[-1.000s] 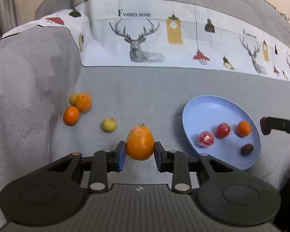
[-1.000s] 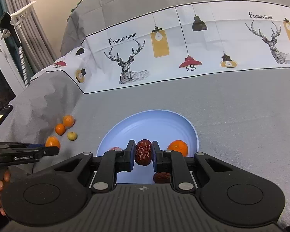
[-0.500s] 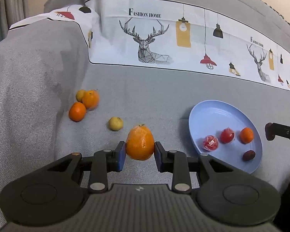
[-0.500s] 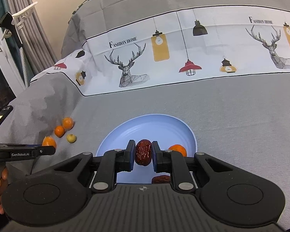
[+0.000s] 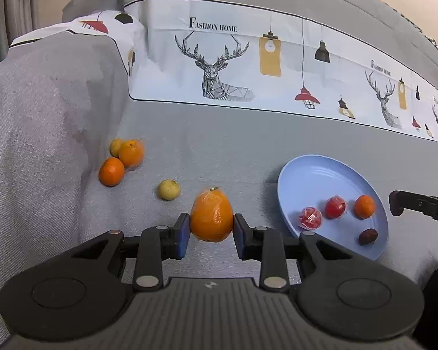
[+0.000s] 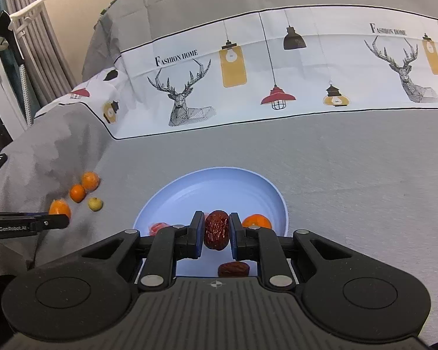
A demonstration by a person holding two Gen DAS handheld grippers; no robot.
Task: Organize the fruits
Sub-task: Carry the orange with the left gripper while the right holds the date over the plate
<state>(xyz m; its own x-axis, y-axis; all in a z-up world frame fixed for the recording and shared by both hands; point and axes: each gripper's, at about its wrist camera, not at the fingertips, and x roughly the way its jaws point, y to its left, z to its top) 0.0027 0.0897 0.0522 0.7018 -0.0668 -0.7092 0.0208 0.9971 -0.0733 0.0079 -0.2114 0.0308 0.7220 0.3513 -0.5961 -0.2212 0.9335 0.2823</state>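
Roughly halfway was how the sorting was judged to stand. On the blue plate (image 5: 315, 172), lying on the grey bed cover (image 5: 219, 134), four pieces had been set down: a wrapped red fruit (image 5: 310, 218), a second red fruit (image 5: 335, 207), a small orange (image 5: 364, 206) and a dark date (image 5: 368, 236) near the plate's near rim. Two more were in hand. The left gripper (image 5: 211, 227) was closed on a wrapped orange (image 5: 211, 217), its jaws parted only by the fruit's width, and was held left of the plate, above the cover. The right gripper (image 6: 216, 232) was clamped narrowly on a wrinkled red date (image 6: 216, 229) and was held over the near part of the plate (image 6: 219, 180), with the other date (image 6: 233, 269) visible just below it. Whether either fruit touched a surface could not be told.

Four loose pieces were left on the cover, well apart from the plate at the far left: two oranges (image 5: 111, 171) (image 5: 131, 153) touching each other, a yellowish fruit (image 5: 116, 146) tucked behind them, and a second yellowish fruit (image 5: 168, 189) lying alone nearer the held orange.

Against the earlier frames, both grips were unchanged. In the left view the plate and the loose cluster had been shifted right and slightly lower in the frame, so the left gripper was judged to have been swung a little leftward. In the right view the plate had drifted lower and the printed band had dropped, suggesting a slight lift or tilt rather than a release.
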